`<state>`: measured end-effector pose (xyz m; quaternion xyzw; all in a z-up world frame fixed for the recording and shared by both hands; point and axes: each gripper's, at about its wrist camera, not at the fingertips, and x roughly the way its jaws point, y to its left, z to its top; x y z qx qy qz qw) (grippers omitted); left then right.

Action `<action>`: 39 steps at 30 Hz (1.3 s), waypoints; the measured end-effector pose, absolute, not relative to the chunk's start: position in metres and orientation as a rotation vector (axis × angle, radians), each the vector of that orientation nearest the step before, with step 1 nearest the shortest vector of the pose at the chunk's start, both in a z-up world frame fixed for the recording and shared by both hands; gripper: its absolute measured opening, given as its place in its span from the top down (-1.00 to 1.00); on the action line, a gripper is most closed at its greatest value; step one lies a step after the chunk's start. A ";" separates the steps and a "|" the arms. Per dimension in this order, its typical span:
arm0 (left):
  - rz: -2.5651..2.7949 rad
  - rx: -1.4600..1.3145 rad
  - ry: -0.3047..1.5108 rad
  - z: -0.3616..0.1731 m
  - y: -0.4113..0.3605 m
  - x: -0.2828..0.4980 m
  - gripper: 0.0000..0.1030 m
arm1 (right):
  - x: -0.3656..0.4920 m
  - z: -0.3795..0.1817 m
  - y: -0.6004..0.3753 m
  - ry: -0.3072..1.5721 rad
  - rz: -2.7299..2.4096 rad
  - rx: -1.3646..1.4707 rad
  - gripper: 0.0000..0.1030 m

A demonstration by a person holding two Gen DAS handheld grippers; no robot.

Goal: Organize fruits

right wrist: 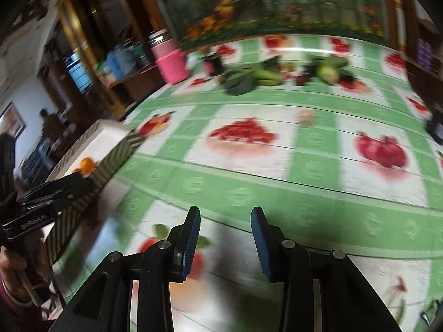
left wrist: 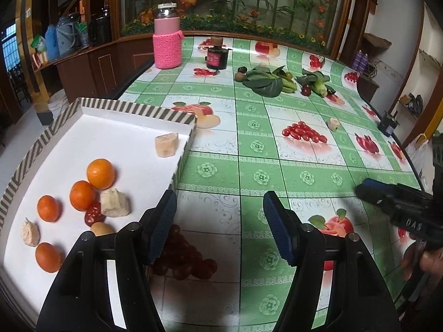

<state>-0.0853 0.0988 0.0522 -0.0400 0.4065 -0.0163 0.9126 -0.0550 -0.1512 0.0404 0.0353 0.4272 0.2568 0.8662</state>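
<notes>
A white tray with a striped rim point(left wrist: 133, 108) sits at the table's left and holds several oranges point(left wrist: 100, 173), pale fruit chunks point(left wrist: 114, 202), a red piece point(left wrist: 93, 215) and a brownish fruit point(left wrist: 101, 228). My left gripper point(left wrist: 220, 204) is open and empty, just right of the tray above the tablecloth. My right gripper point(right wrist: 225, 221) is open and empty over the table's near middle; it also shows at the right edge of the left wrist view point(left wrist: 368, 191). A loose pale chunk point(left wrist: 333, 124) lies mid-table, blurred in the right wrist view point(right wrist: 306, 116). The tray point(right wrist: 116, 149) shows at left.
Leafy greens, green bananas, corn and small dark fruits point(left wrist: 277, 81) lie at the table's far side. A pink-sleeved jar point(left wrist: 167, 37) and a dark jar point(left wrist: 216, 55) stand at the far left. A small black device point(left wrist: 388, 124) sits at the right edge. The right wrist view is motion-blurred.
</notes>
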 end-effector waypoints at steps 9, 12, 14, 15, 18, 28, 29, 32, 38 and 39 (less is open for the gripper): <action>-0.065 -0.080 0.841 0.055 0.084 -0.071 -0.27 | -0.025 0.037 -0.150 0.929 0.497 0.045 0.28; -0.083 -0.073 0.845 0.054 0.076 -0.062 -0.27 | -0.011 0.039 -0.163 0.918 0.446 0.048 0.28; -0.091 -0.067 0.854 0.052 0.069 -0.055 -0.27 | 0.000 0.041 -0.174 0.906 0.418 0.052 0.28; -0.096 -0.068 0.855 0.052 0.066 -0.052 -0.27 | 0.007 0.041 -0.179 0.902 0.400 0.054 0.28; -0.097 -0.057 0.864 0.050 0.056 -0.042 -0.27 | 0.027 0.040 -0.193 0.901 0.357 0.055 0.27; -0.060 -0.033 0.863 0.046 0.045 -0.015 -0.27 | 0.060 0.033 -0.191 0.920 0.345 0.036 0.27; -0.057 -0.029 0.860 0.045 0.045 -0.015 -0.27 | 0.058 0.034 -0.189 0.918 0.356 0.036 0.27; -0.035 -0.027 0.856 0.043 0.046 -0.014 -0.27 | 0.051 0.035 -0.177 0.917 0.371 0.019 0.27; 0.005 -0.007 0.826 0.043 0.049 -0.016 -0.27 | 0.038 0.035 -0.149 0.917 0.420 -0.004 0.27; 0.008 -0.005 0.824 0.043 0.050 -0.016 -0.27 | 0.036 0.035 -0.145 0.918 0.428 0.000 0.27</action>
